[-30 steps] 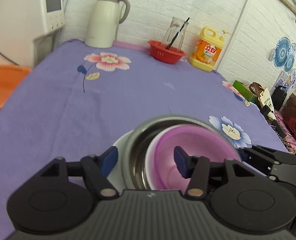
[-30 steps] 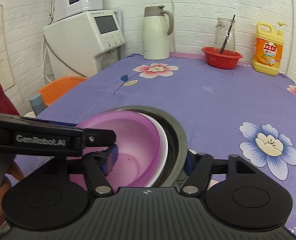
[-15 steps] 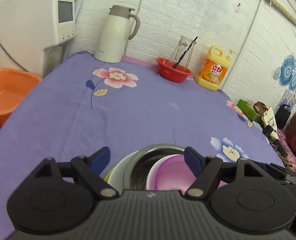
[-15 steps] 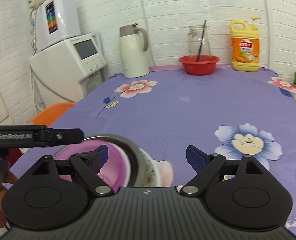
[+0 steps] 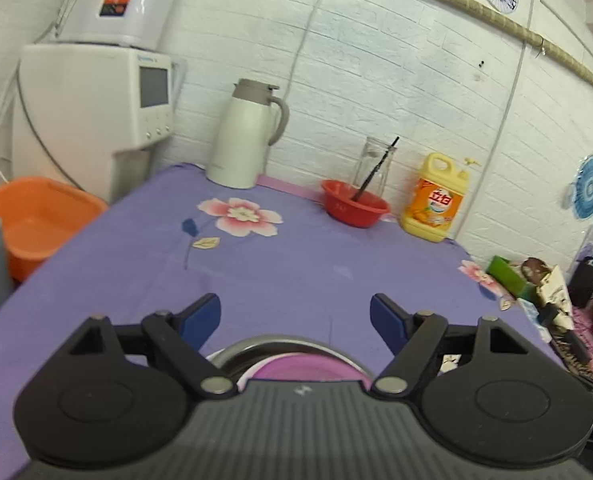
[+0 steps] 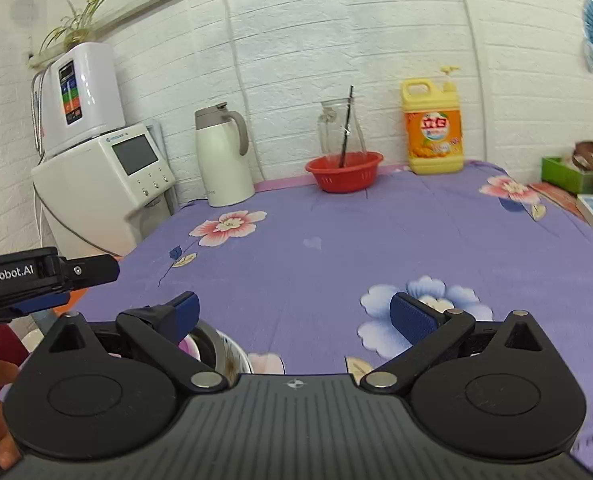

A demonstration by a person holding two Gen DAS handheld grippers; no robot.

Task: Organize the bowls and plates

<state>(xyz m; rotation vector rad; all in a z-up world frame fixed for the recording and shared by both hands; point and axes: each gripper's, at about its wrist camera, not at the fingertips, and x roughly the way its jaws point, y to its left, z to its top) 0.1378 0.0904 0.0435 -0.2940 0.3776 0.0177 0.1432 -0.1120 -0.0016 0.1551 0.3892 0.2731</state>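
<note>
A pink bowl (image 5: 304, 366) sits nested inside a metal bowl (image 5: 256, 346) near the table's front edge, mostly hidden behind the left gripper's body. My left gripper (image 5: 294, 314) stands open above and behind this stack, nothing between its blue pads. In the right wrist view the same stack (image 6: 210, 346) peeks out at the lower left, resting on a white flowered dish (image 6: 238, 360). My right gripper (image 6: 296, 312) is open and empty, to the right of the stack. The left gripper's body (image 6: 36, 276) shows at the left edge there, with a hand below it.
On the purple flowered tablecloth (image 5: 276, 264), the back edge holds a white thermos (image 5: 244, 136), a red basket (image 5: 354, 208) with a glass jar behind it, and a yellow detergent bottle (image 5: 436, 200). An orange basin (image 5: 36, 216) and a white dispenser (image 5: 96, 112) stand left; clutter lies right.
Both grippers let go of the nested bowls, opened wide and drew back and upward. The stack has slid to the bottom of both views.
</note>
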